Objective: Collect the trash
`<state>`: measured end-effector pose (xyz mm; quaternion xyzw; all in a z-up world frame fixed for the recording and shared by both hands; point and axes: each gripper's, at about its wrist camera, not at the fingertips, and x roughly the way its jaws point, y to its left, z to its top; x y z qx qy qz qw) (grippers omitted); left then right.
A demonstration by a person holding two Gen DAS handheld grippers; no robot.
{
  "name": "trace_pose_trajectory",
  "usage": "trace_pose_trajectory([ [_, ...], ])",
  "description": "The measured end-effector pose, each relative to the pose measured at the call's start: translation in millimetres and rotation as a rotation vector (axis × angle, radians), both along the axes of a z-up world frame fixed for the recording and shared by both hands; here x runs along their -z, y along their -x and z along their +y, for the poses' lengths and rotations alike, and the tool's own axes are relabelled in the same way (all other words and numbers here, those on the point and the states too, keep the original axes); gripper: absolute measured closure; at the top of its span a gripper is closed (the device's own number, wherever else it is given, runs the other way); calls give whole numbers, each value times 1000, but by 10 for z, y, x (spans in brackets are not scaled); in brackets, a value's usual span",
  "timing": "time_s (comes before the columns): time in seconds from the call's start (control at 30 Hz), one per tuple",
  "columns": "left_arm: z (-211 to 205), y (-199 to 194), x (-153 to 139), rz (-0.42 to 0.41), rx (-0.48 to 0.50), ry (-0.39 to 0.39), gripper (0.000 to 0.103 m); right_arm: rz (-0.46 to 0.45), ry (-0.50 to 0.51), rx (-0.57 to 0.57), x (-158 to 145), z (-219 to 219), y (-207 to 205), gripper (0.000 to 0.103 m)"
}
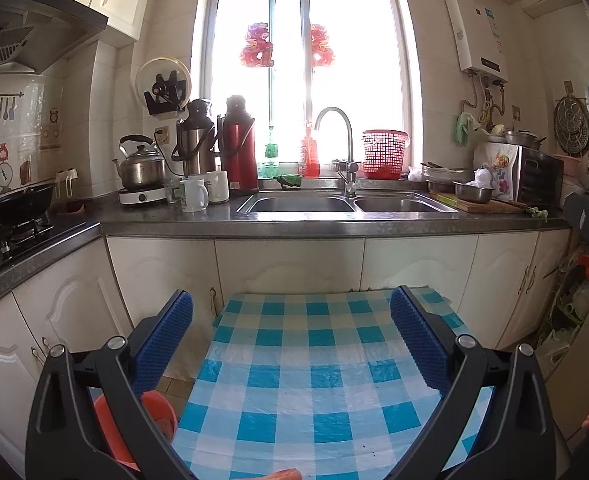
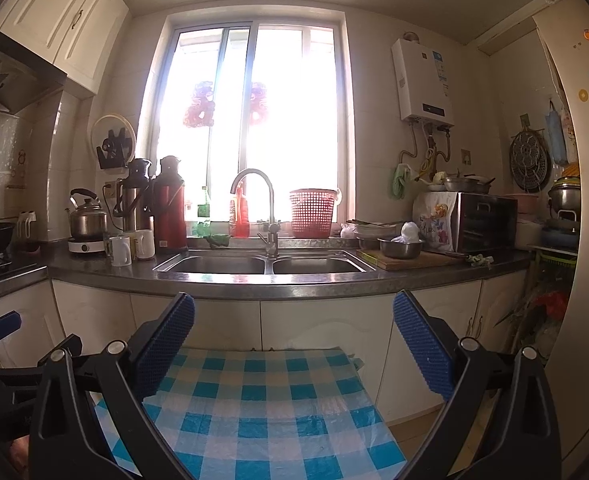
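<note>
My left gripper (image 1: 290, 336) is open and empty above a small table with a blue and white checked cloth (image 1: 314, 380). My right gripper (image 2: 294, 344) is open and empty above the same table (image 2: 254, 408). A crumpled green scrap (image 1: 537, 212) lies on the counter's right end, also in the right wrist view (image 2: 479, 259). A green scrap (image 1: 288, 180) lies behind the sink, also in the right wrist view (image 2: 218, 240). A red bucket (image 1: 154, 416) stands on the floor left of the table. Both grippers are far from the scraps.
A counter (image 2: 254, 280) with a double sink (image 2: 262, 265) runs under the window. Kettle (image 1: 140, 164), flasks (image 1: 236, 146), mugs (image 1: 194, 195), a red basket (image 1: 383, 154), bowls and a cutting board (image 2: 410, 260) stand on it. A stove with a pan (image 1: 20, 204) is at left. A fridge (image 2: 574, 200) is at right.
</note>
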<state>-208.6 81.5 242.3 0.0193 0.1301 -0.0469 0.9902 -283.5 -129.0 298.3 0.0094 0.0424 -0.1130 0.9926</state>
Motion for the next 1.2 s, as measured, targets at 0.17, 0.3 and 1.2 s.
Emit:
trace_pose_trajectory([
  [0.17, 40, -57, 42, 13, -13, 14, 4, 10, 4, -6, 26, 25, -48, 5],
  [0.3, 48, -104, 79, 23, -17, 16, 4, 16, 2, -8, 45, 13, -89, 5],
  [1.2, -325, -1214, 1399, 379, 28, 11, 4, 391, -138, -19, 1420, -454, -1236, 5],
])
